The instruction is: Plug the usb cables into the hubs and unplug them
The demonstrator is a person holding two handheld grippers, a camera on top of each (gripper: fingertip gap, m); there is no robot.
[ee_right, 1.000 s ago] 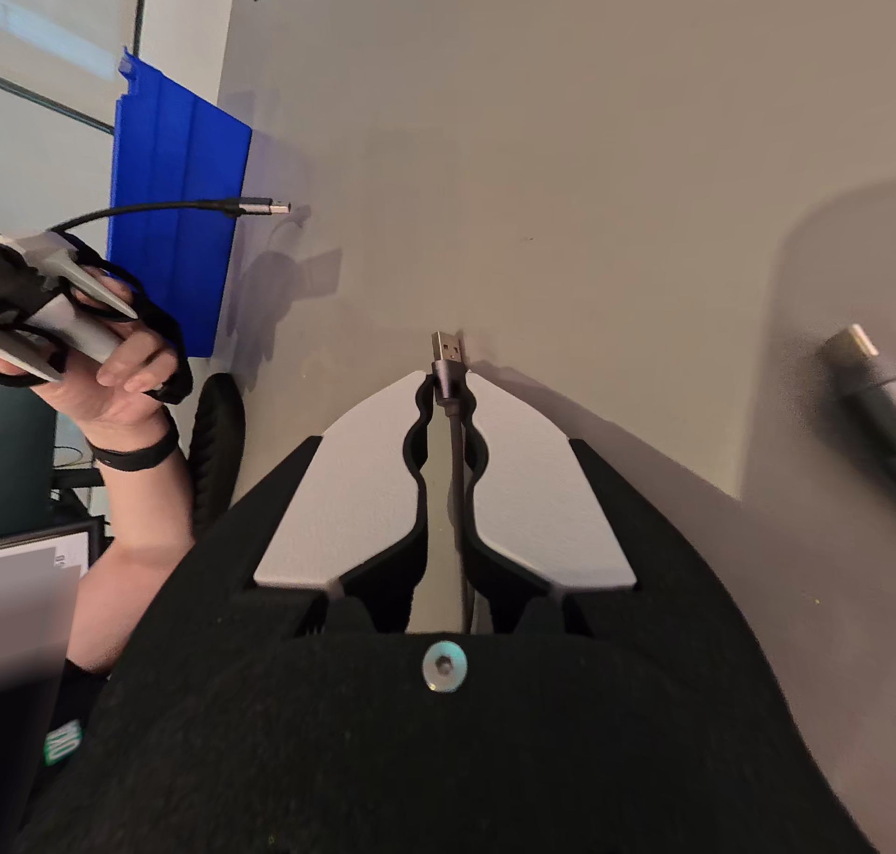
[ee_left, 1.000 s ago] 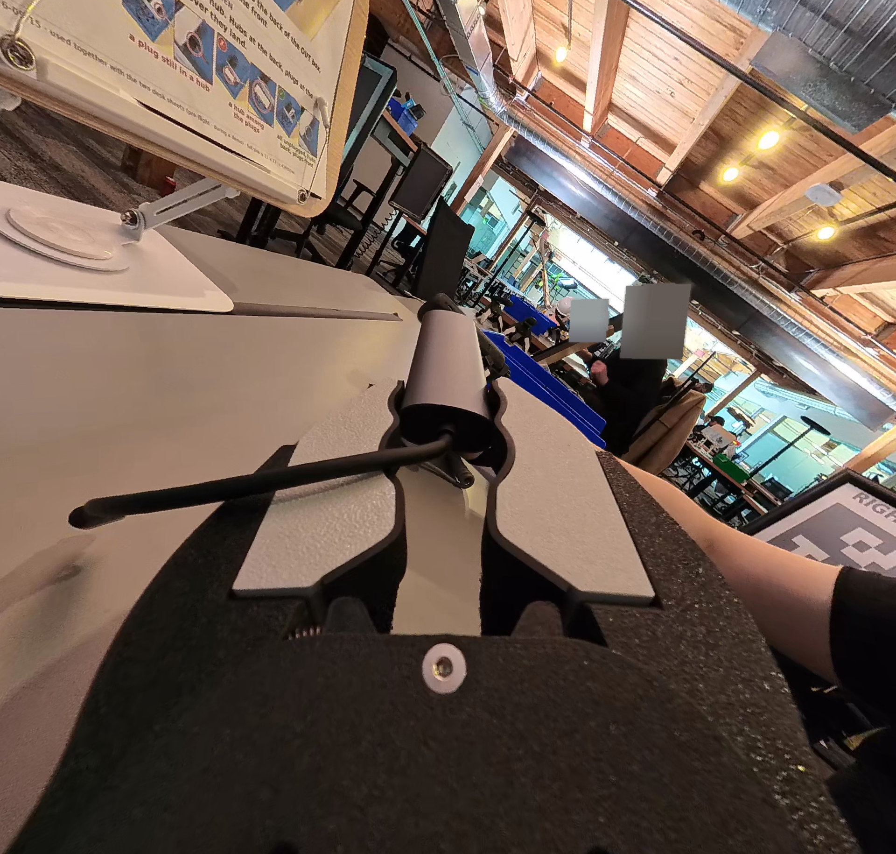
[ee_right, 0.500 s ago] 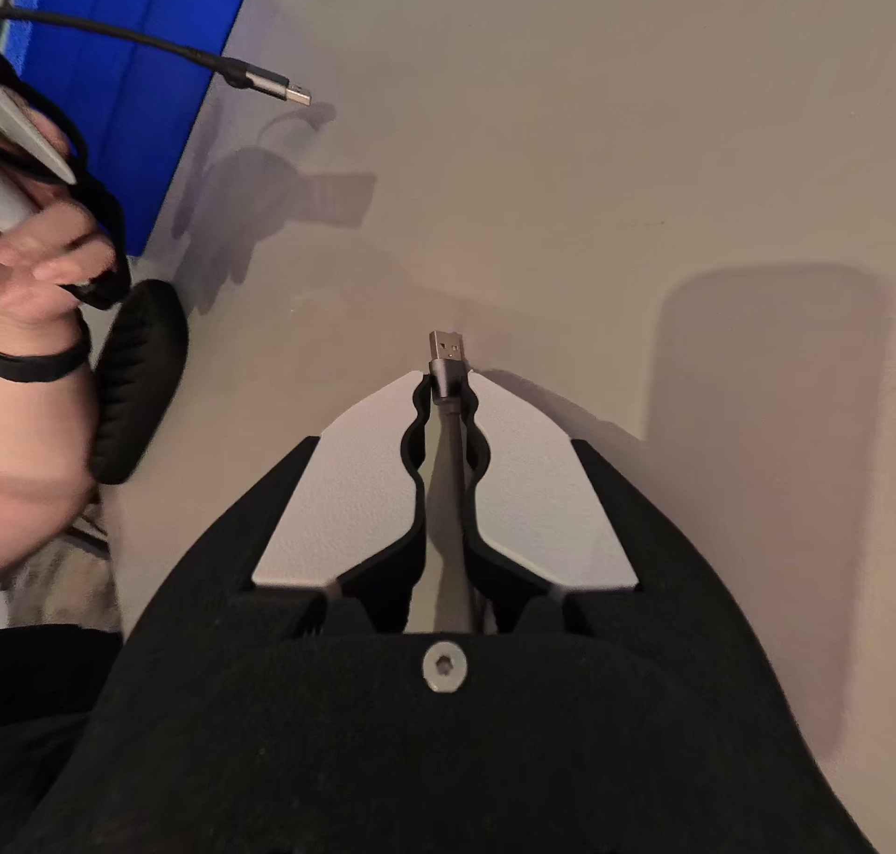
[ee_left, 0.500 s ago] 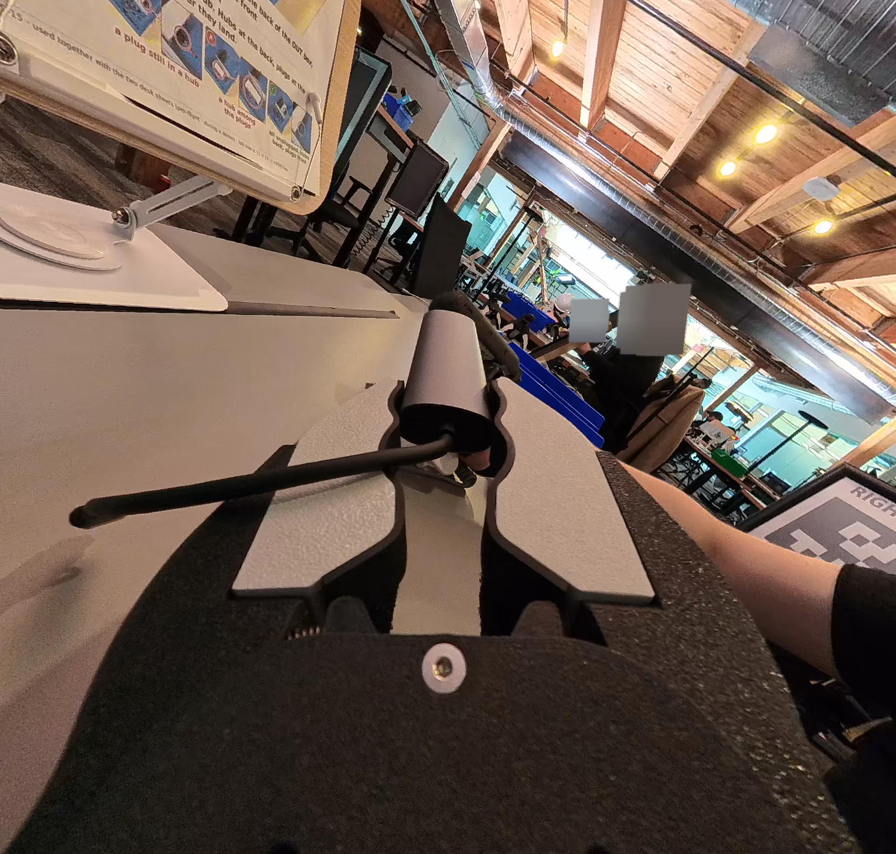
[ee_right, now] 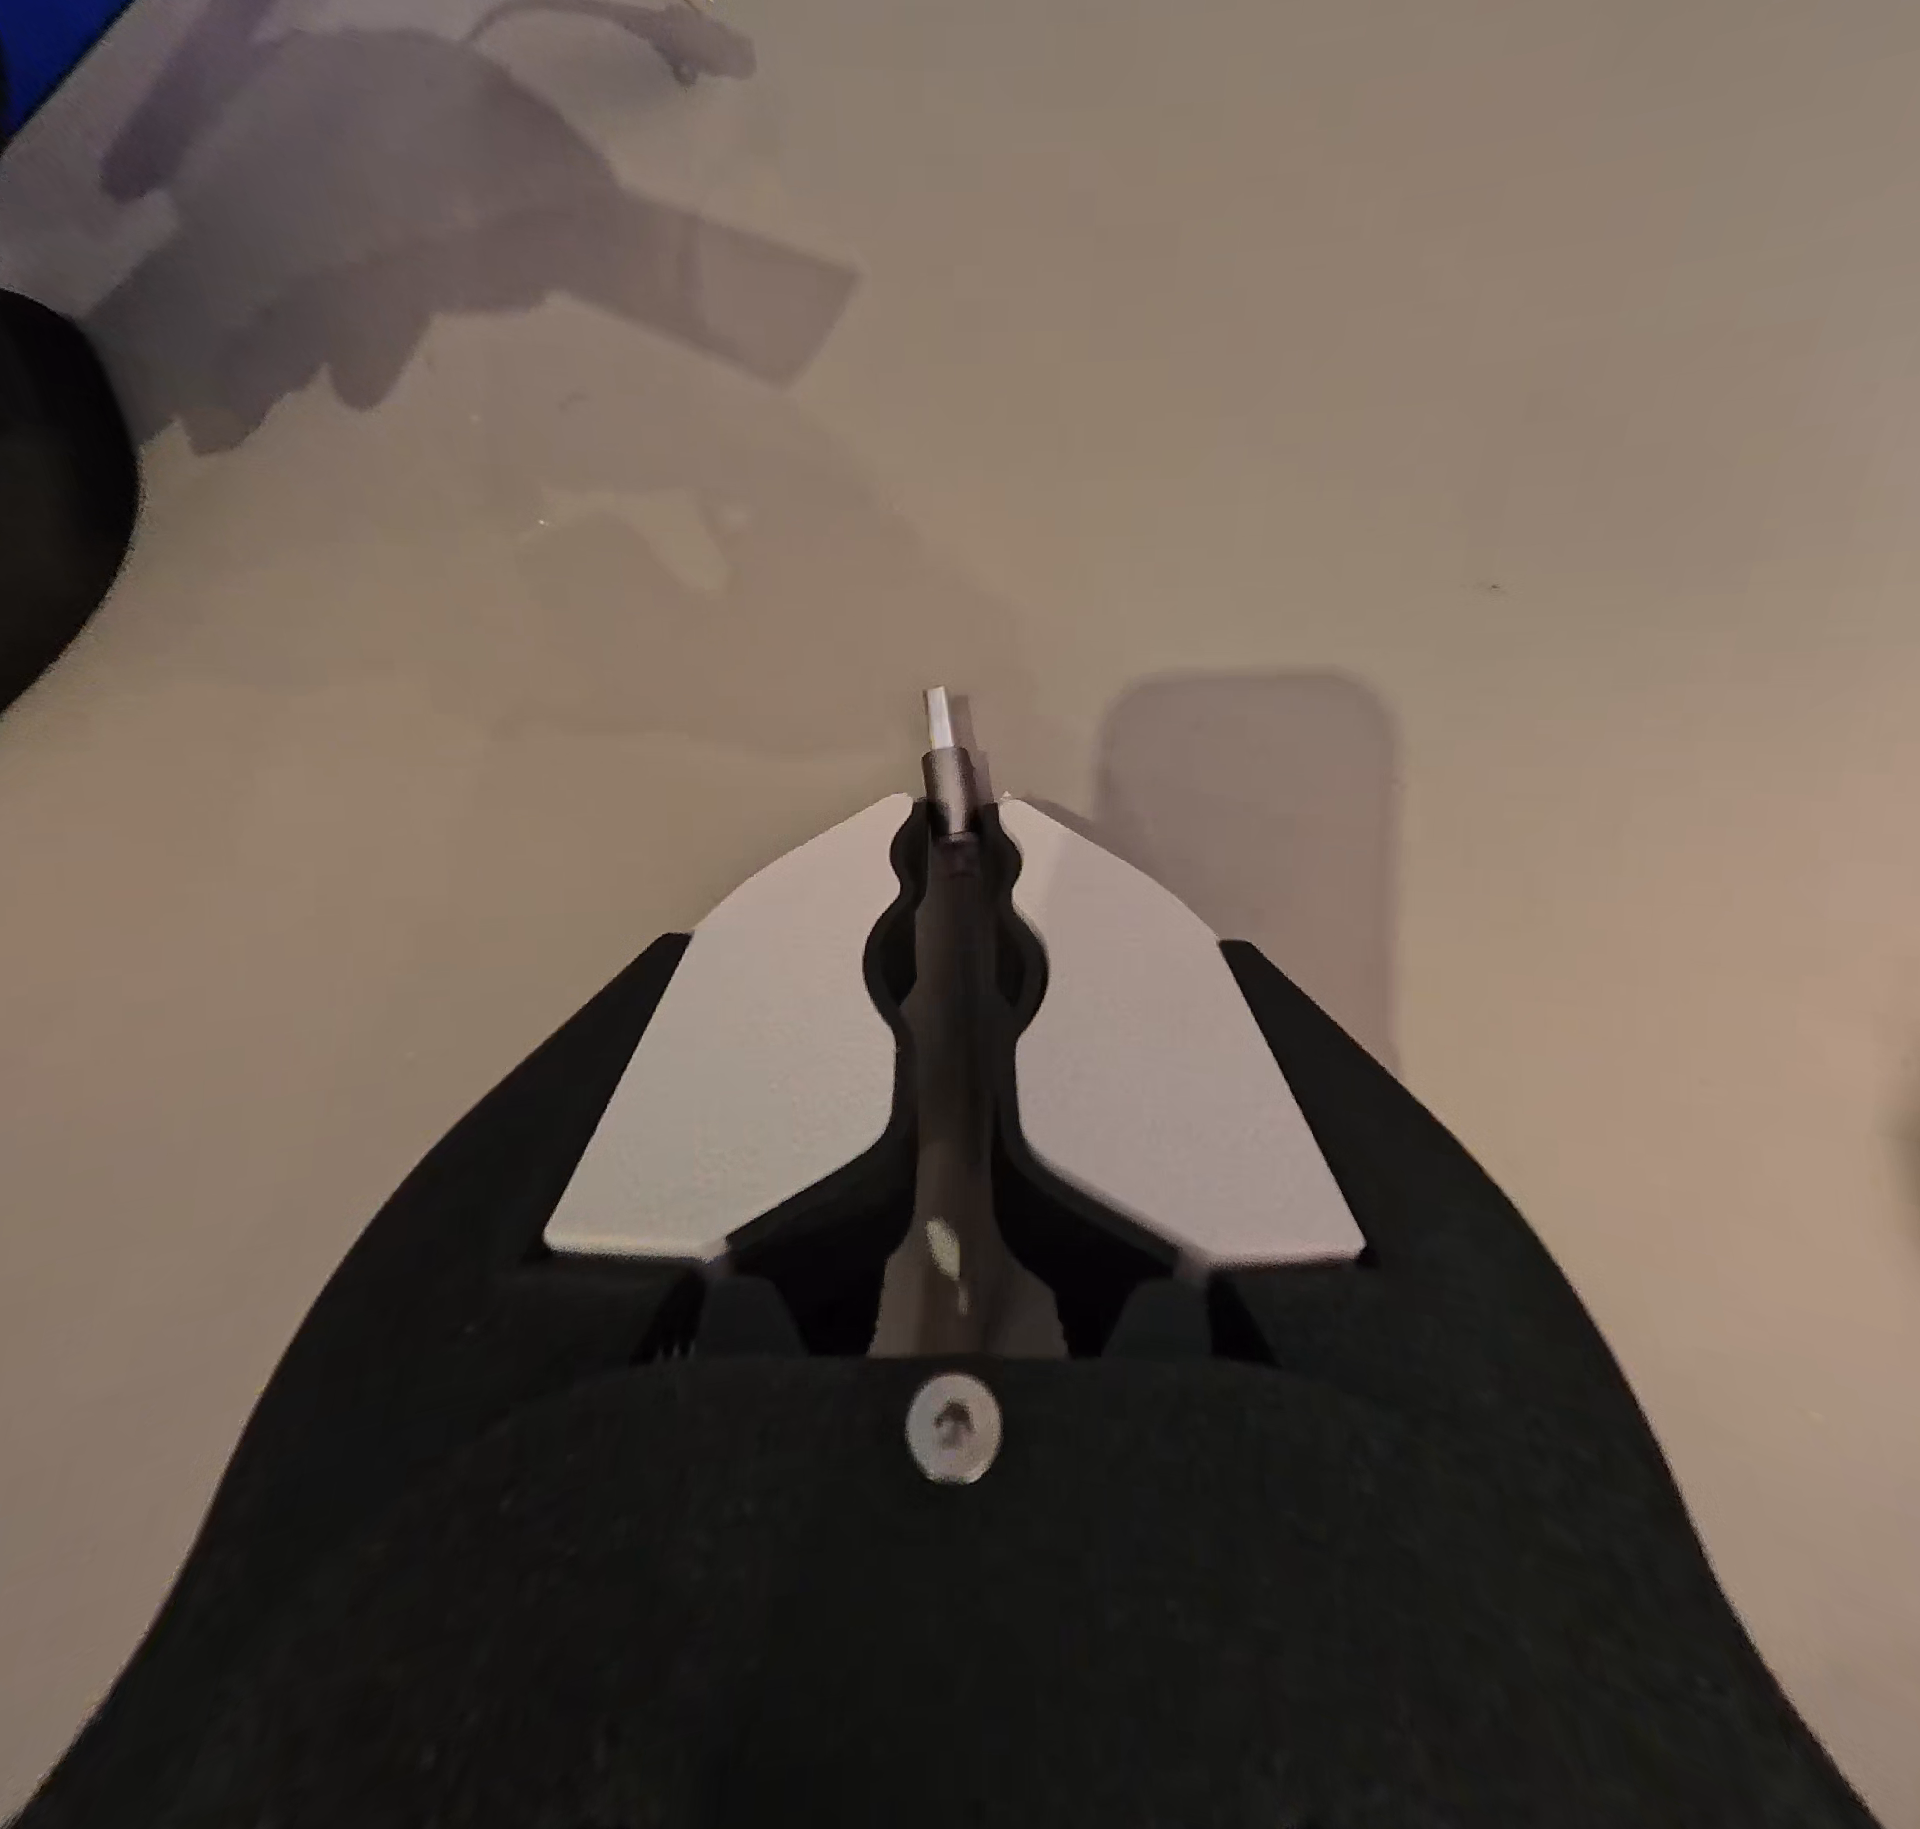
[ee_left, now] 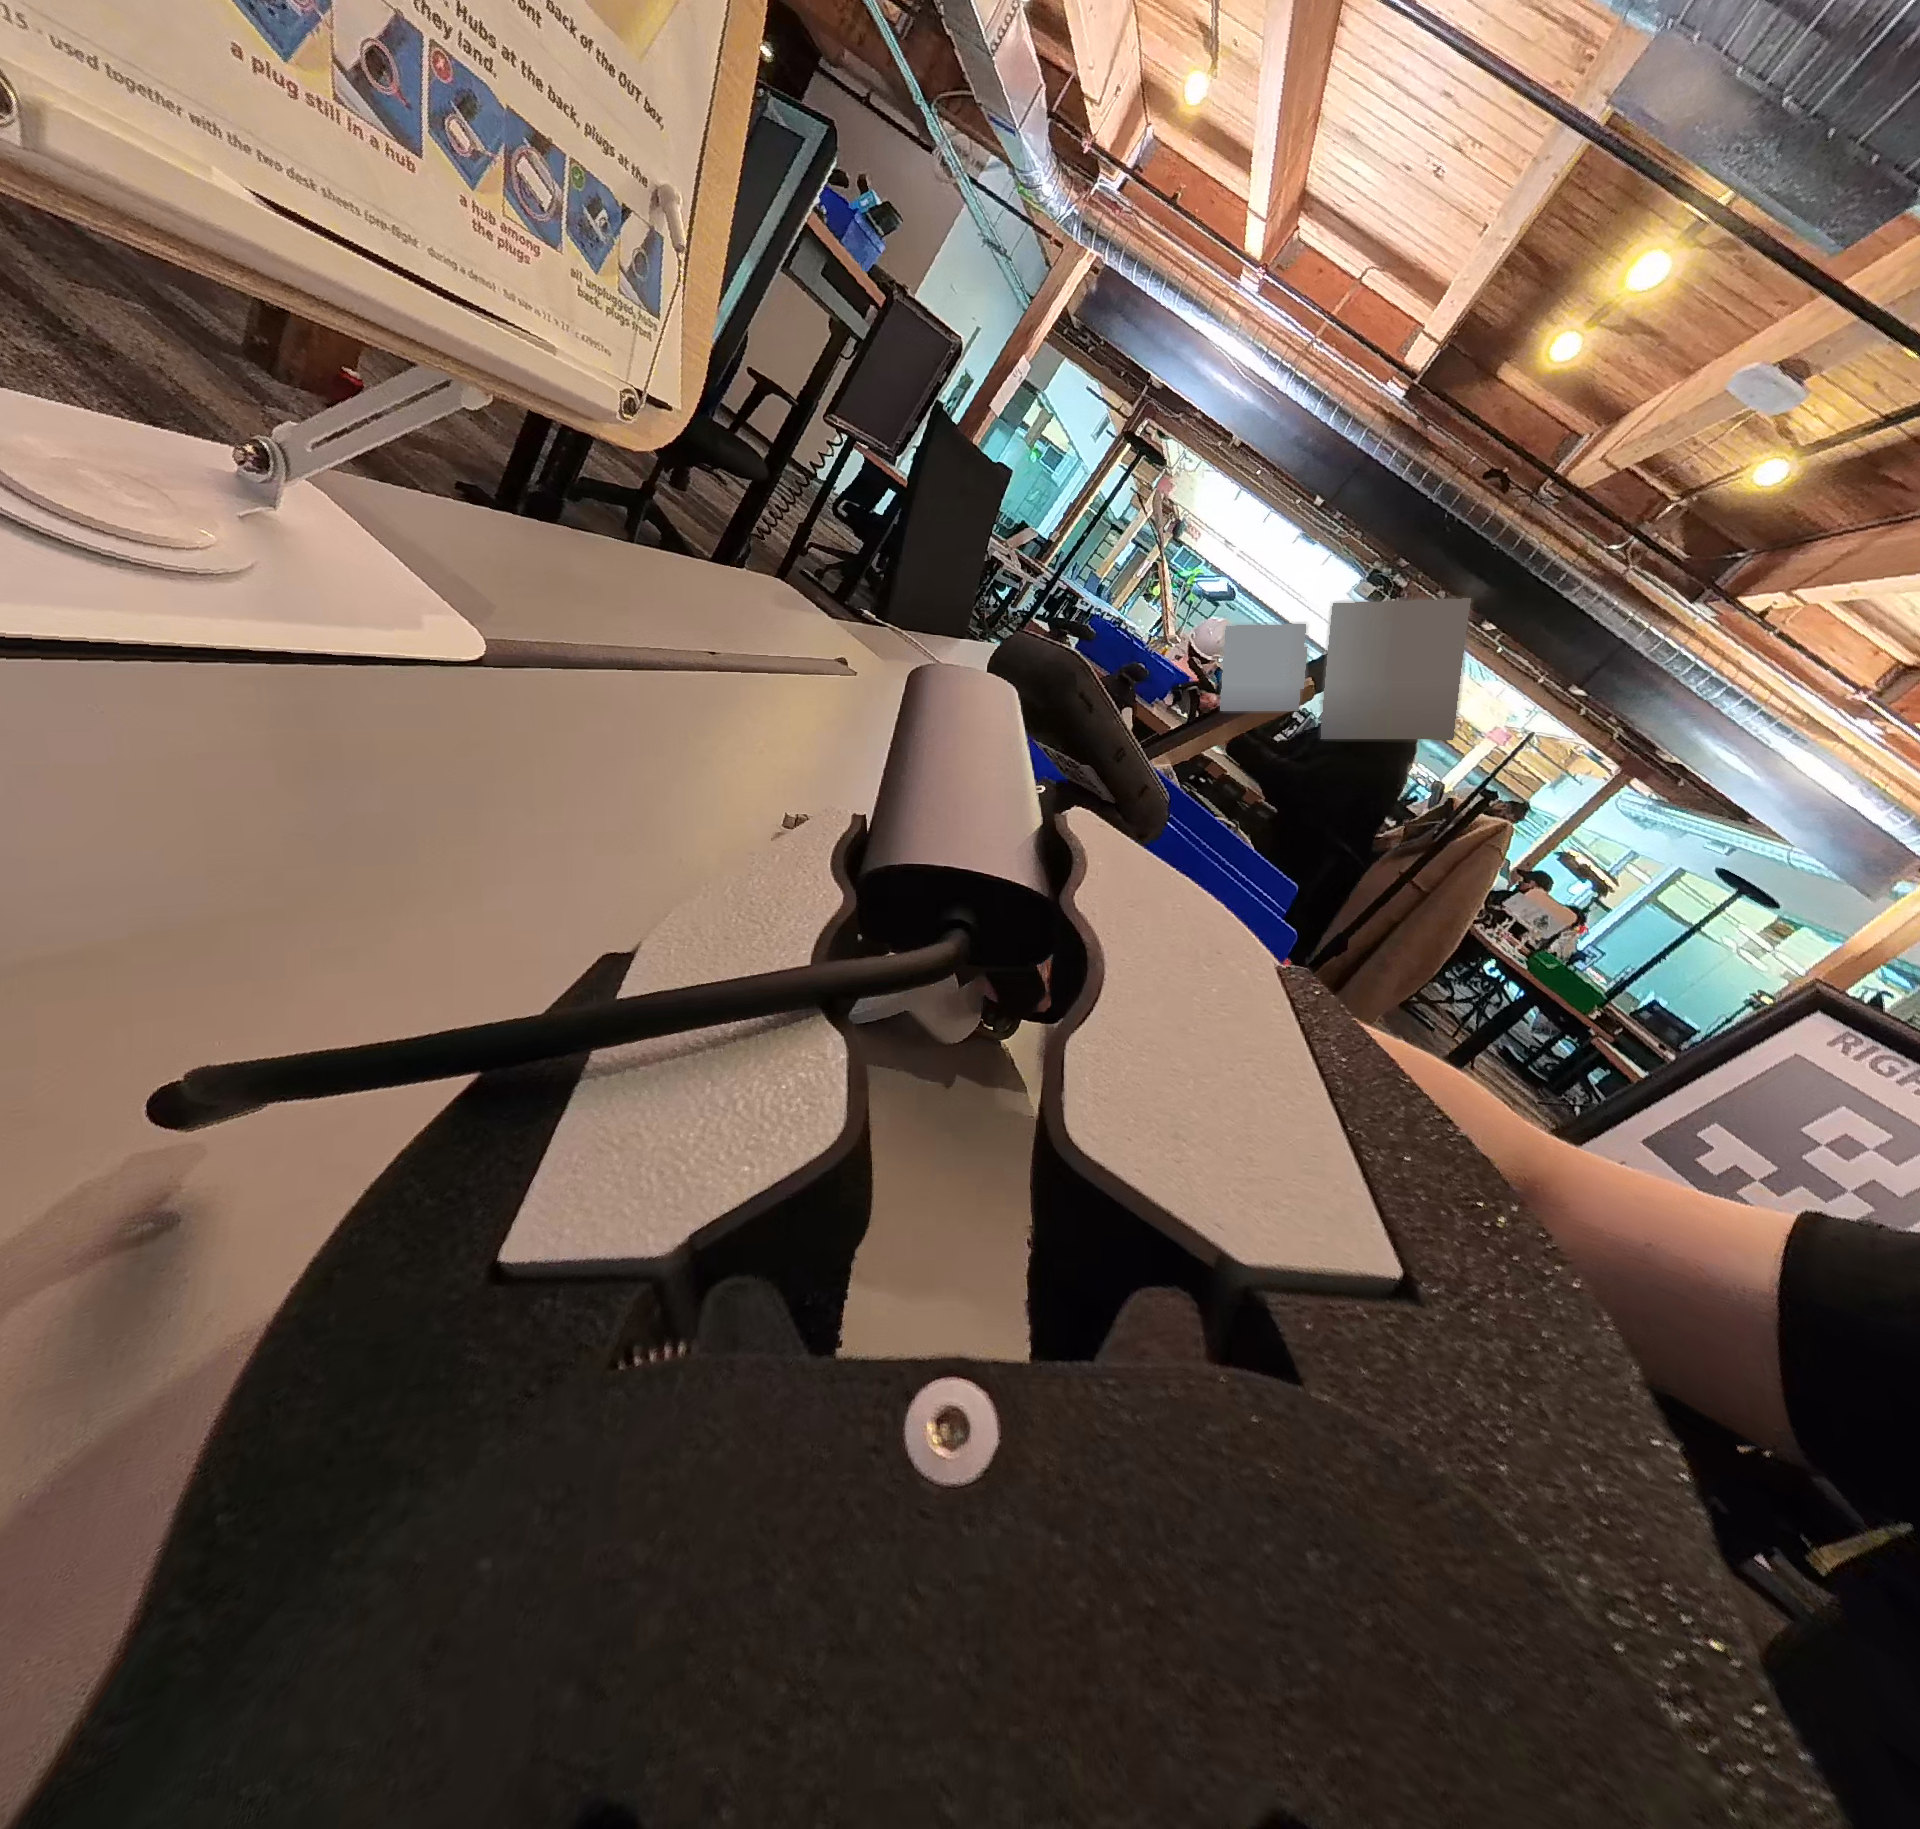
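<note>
Presently the left gripper [ee_left: 961, 844] is clamped on the grey USB hub [ee_left: 954, 777], raised above the table [ee_left: 364, 844]. Right gripper [ee_right: 954, 808] pinches a USB cable plug [ee_right: 943, 753] above that table, jaws nearly closed.

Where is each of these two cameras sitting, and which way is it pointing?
Left wrist view: sits on the left gripper, looks along its fingers across the grey table into the workshop; it clamps a grey hub; a forearm shows.
Right wrist view: sits on the right gripper, looks down at the table; it clamps a USB plug.
Shared: the table and a blue bin.
</note>
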